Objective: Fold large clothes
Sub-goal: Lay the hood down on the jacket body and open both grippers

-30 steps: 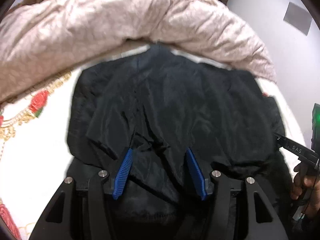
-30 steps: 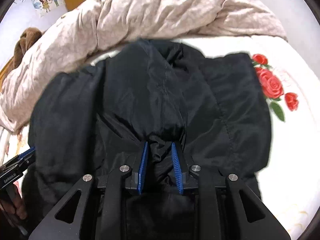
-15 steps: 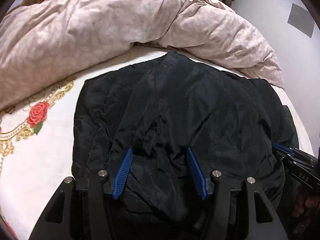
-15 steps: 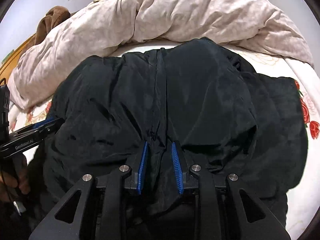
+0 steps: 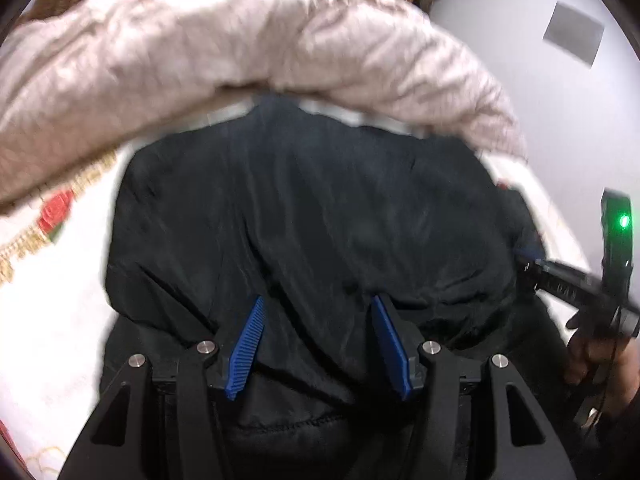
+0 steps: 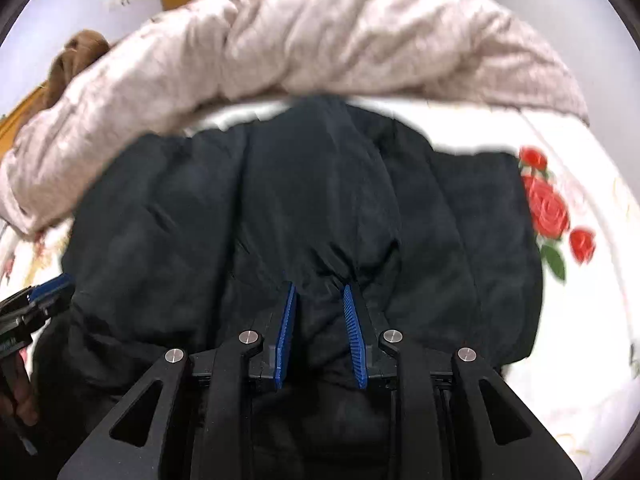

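A large black jacket [image 5: 312, 208] lies spread on a white bedsheet with roses; it also shows in the right wrist view [image 6: 320, 208]. My left gripper [image 5: 318, 304] has its blue pads set wide with a thick bunch of the jacket's near edge between them. My right gripper [image 6: 320, 290] is shut narrowly on a gathered fold of the jacket's near edge. The right gripper also appears at the right edge of the left wrist view [image 5: 532, 260], and the left gripper at the left edge of the right wrist view [image 6: 48, 288].
A rumpled pink-beige duvet [image 5: 240, 48] is heaped along the far side of the bed, just behind the jacket, and shows in the right wrist view [image 6: 320, 40]. White sheet with red roses [image 6: 548, 208] lies to the right. A wall stands beyond.
Both grippers keep their hold on the jacket. The views have swung and blurred; the jacket's near edge has shifted with the grippers and the duvet looms closer above it.
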